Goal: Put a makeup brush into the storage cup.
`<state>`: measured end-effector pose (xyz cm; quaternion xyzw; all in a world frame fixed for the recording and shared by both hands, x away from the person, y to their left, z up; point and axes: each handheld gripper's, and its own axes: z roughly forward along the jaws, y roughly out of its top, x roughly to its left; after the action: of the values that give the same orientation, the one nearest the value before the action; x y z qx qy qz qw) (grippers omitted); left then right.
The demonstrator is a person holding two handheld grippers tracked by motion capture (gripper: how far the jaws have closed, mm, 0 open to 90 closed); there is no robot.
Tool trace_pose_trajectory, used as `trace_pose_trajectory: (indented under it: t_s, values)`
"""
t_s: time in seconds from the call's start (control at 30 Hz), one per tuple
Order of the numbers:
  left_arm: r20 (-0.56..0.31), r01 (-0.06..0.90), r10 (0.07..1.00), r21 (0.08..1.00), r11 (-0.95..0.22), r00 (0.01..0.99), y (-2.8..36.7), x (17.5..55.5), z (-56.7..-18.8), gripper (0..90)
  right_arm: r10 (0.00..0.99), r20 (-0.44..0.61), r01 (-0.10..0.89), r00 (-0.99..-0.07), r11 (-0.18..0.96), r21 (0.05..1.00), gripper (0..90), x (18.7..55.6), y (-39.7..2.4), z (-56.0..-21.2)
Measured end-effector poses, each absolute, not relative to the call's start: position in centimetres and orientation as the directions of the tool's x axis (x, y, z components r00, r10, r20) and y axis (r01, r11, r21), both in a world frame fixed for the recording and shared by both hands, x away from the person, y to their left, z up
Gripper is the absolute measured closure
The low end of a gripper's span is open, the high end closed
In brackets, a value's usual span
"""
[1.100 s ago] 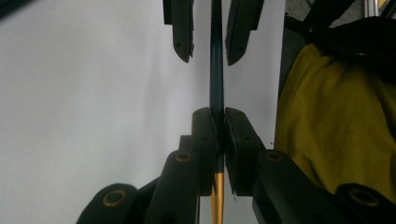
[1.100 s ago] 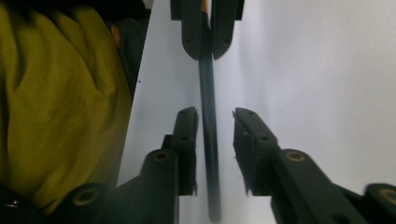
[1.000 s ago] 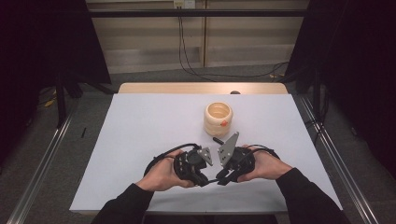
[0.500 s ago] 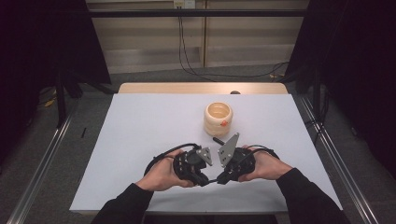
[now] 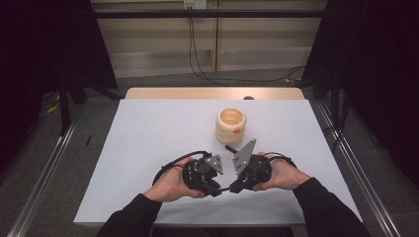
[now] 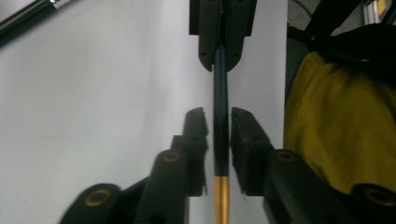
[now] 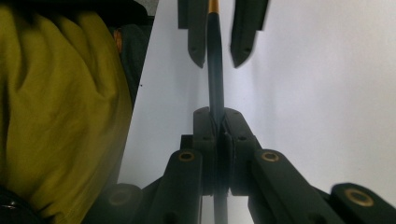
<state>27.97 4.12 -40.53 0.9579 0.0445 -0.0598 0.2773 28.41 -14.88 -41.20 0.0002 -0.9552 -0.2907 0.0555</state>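
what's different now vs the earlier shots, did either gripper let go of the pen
The left gripper has just been opening: its jaws now stand apart from the dark pen that runs between them, so it has let go. The right gripper stays clamped on the pen's other end. Both hands have kept their place near the table's front edge, and the round wooden holder has not moved.

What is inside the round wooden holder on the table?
From the high view, the holder shows a pale, hollow inside with nothing sticking out. Its bottom is hidden by the near wall, so whether something small lies there cannot be told.
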Motion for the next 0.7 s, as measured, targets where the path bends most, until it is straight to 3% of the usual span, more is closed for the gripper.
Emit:
trace_pose_trajectory:
  t_s: [0.13, 0.47, 0.6, 0.7]
  values:
    - [-0.115, 0.107, 0.053, 0.538, -0.836, 0.992, 4.0, 27.9, -40.4, 61.0, -0.031, 0.109, 0.035, -0.994, 0.830, 0.556, 85.4, 28.4, -15.0, -41.2]
    - [-0.117, 0.173, 0.128, 0.608, -0.774, 0.985, 4.3, 28.5, -40.1, 16.0, -0.019, 0.088, 0.035, -0.996, 0.822, 0.568, 85.4, 28.5, -15.2, -41.0]
    - [-0.121, 0.188, 0.144, 0.616, -0.765, 0.982, 4.4, 28.8, -40.1, 5.5, -0.008, 0.083, 0.042, -0.997, 0.817, 0.576, 85.5, 28.5, -15.4, -40.8]
    - [-0.126, 0.200, 0.155, 0.629, -0.751, 0.980, 4.5, 28.9, -40.1, 5.0, 0.001, 0.088, 0.051, -0.996, 0.816, 0.576, 85.5, 28.6, -15.5, -40.8]
